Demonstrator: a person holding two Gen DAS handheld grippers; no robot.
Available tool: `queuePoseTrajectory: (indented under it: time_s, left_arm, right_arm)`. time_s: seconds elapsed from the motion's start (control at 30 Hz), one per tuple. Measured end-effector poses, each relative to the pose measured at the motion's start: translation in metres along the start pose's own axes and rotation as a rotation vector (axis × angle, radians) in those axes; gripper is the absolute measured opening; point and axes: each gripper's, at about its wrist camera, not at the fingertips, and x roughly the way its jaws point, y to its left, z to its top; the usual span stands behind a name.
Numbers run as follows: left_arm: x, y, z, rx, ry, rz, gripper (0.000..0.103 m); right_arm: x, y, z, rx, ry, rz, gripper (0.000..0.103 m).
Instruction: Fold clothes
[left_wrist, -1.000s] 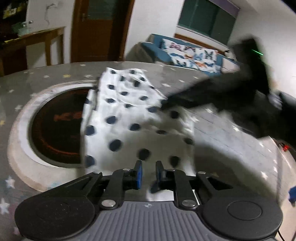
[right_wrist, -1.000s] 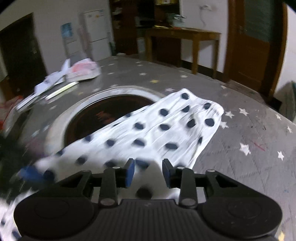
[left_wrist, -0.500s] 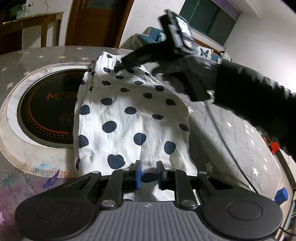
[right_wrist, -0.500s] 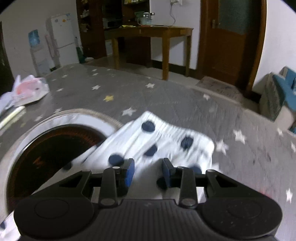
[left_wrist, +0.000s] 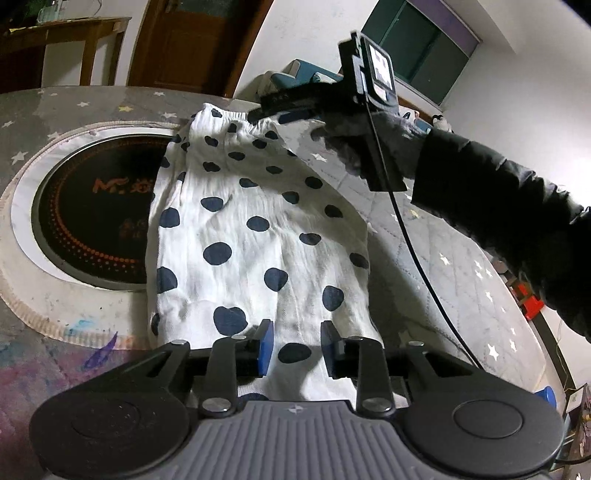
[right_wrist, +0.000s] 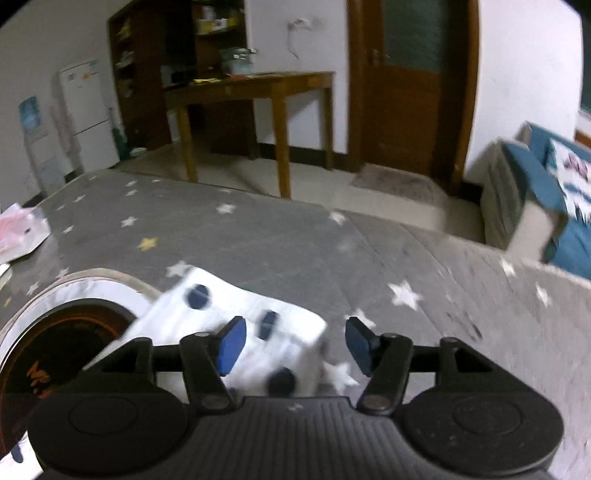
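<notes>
Garment: one white polka-dot garment (left_wrist: 258, 236) is lying flat across the middle of the frame on the grey star-print cover (left_wrist: 454, 280), its left edge overlapping the round black hotplate (left_wrist: 92, 218).
Left gripper (left_wrist: 295, 347): it is hovering at the near hem, bottom centre, jaws parted, gripping nothing.
Right gripper (right_wrist: 291, 341): it is reaching in from the upper right, held by a gloved hand (left_wrist: 369, 140) in a black sleeve, spread wide over the far corner, released.
Surroundings: one wooden table (right_wrist: 255, 92), one door (right_wrist: 410, 74), one white fridge (right_wrist: 86, 110), one blue sofa (right_wrist: 554, 199).
Obstruction: one black cable (left_wrist: 413, 258) is crossing the cover at right.
</notes>
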Motion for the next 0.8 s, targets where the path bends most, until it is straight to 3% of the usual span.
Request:
queuePoseTrajectory:
  time_s: [0.13, 0.23, 0.33, 0.4, 0.5, 0.8]
  left_arm:
    - [-0.005, 0.0, 0.001, -0.006, -0.006, 0.014, 0.04]
    - [-0.011, 0.002, 0.002, -0.017, -0.014, 0.029, 0.042]
    - [-0.016, 0.003, 0.0, -0.028, -0.021, 0.052, 0.045]
    - [-0.02, 0.004, -0.001, -0.036, -0.025, 0.067, 0.046]
    - [-0.026, 0.005, -0.003, -0.047, -0.032, 0.091, 0.049]
    - [-0.043, 0.006, -0.012, -0.079, -0.047, 0.168, 0.057]
  right_arm:
    - [0.012, -0.015, -0.008, 0.066, 0.014, 0.044, 0.061]
    - [0.015, -0.017, -0.011, 0.079, -0.023, 0.07, 0.06]
    - [0.015, -0.015, -0.013, 0.085, -0.035, 0.095, 0.042]
    - [0.014, -0.014, -0.013, 0.095, -0.031, 0.106, 0.025]
    - [0.011, -0.012, -0.012, 0.11, -0.034, 0.117, 0.018]
    - [-0.045, 0.003, -0.004, 0.105, -0.117, 0.178, 0.014]
